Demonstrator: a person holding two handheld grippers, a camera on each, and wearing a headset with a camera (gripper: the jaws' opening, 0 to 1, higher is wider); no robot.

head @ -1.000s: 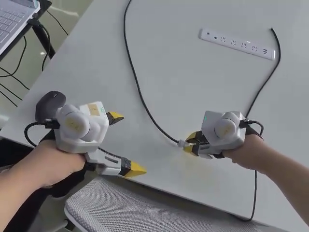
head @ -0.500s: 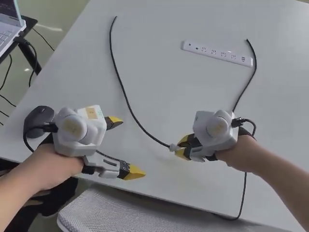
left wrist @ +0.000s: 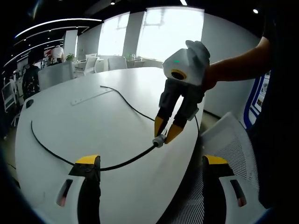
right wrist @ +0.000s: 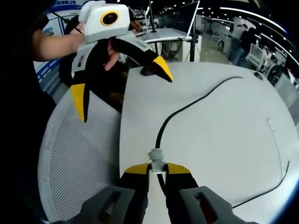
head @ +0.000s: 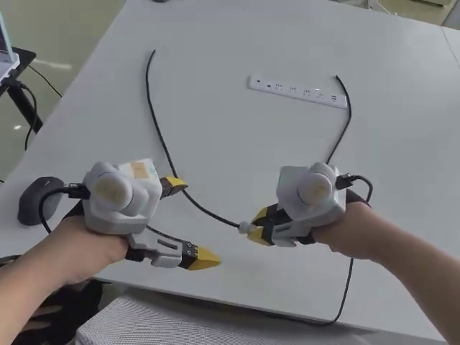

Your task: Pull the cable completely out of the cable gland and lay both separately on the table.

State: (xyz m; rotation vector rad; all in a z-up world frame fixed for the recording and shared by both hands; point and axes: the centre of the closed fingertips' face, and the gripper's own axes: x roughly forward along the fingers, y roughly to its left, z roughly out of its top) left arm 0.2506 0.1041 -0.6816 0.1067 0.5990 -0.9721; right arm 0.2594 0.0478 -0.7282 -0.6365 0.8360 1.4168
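A long black cable (head: pixel 167 154) lies in a curve across the white table (head: pixel 215 65). Its near end runs into a small white cable gland (head: pixel 245 228). My right gripper (head: pixel 254 228) is shut on the gland just above the table's near edge. From the right gripper view, the gland (right wrist: pixel 157 158) sits at the yellow tips of my right gripper (right wrist: pixel 157 169), with the cable (right wrist: pixel 187 108) leading away. My left gripper (head: pixel 190 220) stands wide open to the left, and the cable passes close by its upper jaw. Its own view shows the gland (left wrist: pixel 159 140) straight ahead.
A white power strip (head: pixel 298 92) lies at the back, and its black cord (head: pixel 343 129) trails toward the right arm. A black mouse (head: pixel 32 200) sits at the table's left edge. A grey mesh chair (head: pixel 144 323) stands below the near edge.
The head camera has shifted. The gap between my open left gripper and the gland has narrowed. The right gripper stays shut on the gland.
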